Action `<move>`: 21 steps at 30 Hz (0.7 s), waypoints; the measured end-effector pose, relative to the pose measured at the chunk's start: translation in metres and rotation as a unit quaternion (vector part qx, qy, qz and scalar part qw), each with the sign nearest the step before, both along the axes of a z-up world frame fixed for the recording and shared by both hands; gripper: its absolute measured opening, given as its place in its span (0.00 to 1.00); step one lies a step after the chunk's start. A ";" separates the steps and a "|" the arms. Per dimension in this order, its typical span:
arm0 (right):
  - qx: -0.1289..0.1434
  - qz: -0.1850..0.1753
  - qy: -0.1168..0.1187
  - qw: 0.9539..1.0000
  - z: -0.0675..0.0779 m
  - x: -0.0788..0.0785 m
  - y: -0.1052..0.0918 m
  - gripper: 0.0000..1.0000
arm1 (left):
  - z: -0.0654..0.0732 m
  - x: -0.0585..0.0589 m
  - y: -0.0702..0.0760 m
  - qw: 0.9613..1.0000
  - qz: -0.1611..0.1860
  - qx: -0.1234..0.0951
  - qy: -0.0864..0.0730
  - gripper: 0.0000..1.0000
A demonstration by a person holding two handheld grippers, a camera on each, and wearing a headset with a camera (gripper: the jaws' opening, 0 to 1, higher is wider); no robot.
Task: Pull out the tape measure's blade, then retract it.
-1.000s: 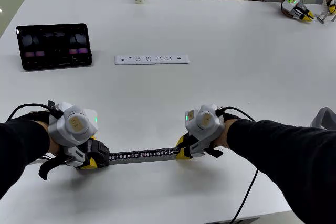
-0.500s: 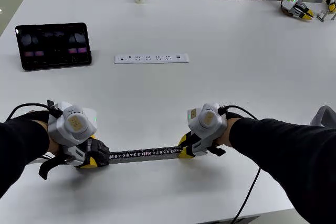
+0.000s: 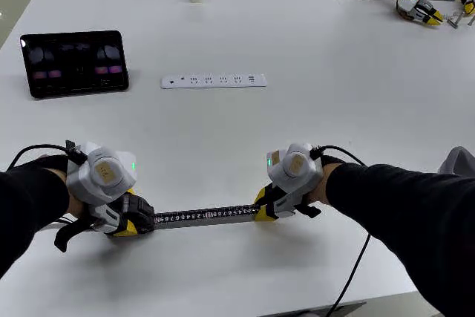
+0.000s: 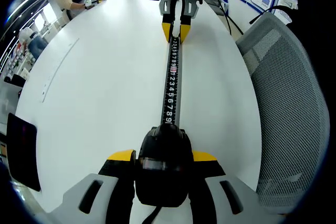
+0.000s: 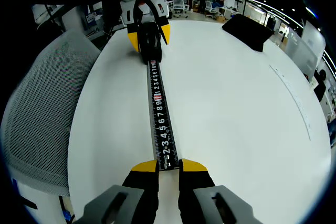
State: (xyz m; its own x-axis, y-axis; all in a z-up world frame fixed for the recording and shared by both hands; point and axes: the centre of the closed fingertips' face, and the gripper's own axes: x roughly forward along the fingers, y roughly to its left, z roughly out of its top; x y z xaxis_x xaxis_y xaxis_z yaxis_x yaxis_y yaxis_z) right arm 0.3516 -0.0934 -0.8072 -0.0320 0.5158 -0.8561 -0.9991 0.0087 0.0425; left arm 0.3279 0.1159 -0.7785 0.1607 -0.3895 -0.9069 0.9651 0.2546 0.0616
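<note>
The left tool [image 4: 163, 157] clamps the black tape-measure case [image 4: 164, 177]; the right tool [image 5: 168, 167] pinches the tip of its dark numbered steel blade [image 5: 158, 108], stretched straight between them along the white tabletop [image 3: 312, 79]. Retracting likely means following that line leftward.

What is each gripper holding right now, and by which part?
The left gripper clamps the tape measure's black case by its sides; the right gripper pinches the blade at its free end.
</note>
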 end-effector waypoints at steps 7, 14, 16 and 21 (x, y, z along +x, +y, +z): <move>-0.001 -0.001 -0.001 1.000 0.000 0.001 -0.004 0.10 | 0.000 0.000 0.000 1.000 0.001 0.000 -0.001 0.33; -0.001 -0.004 -0.001 1.000 0.000 0.001 -0.007 0.10 | 0.000 -0.001 0.000 1.000 0.000 0.000 -0.001 0.33; -0.001 -0.004 -0.001 1.000 0.001 0.001 -0.008 0.10 | 0.000 -0.001 0.000 1.000 0.000 0.001 -0.001 0.33; -0.001 -0.006 -0.001 1.000 0.001 0.002 -0.010 0.10 | 0.000 -0.001 0.000 1.000 0.000 0.001 -0.001 0.33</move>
State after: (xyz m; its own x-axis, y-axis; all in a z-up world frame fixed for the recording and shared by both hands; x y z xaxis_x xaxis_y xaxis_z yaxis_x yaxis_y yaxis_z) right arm 0.3533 -0.1032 -0.8061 -0.0250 0.5146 -0.8570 -0.9990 0.0197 0.0410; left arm 0.3273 0.1160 -0.7785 0.1634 -0.3876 -0.9072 0.9648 0.2547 0.0650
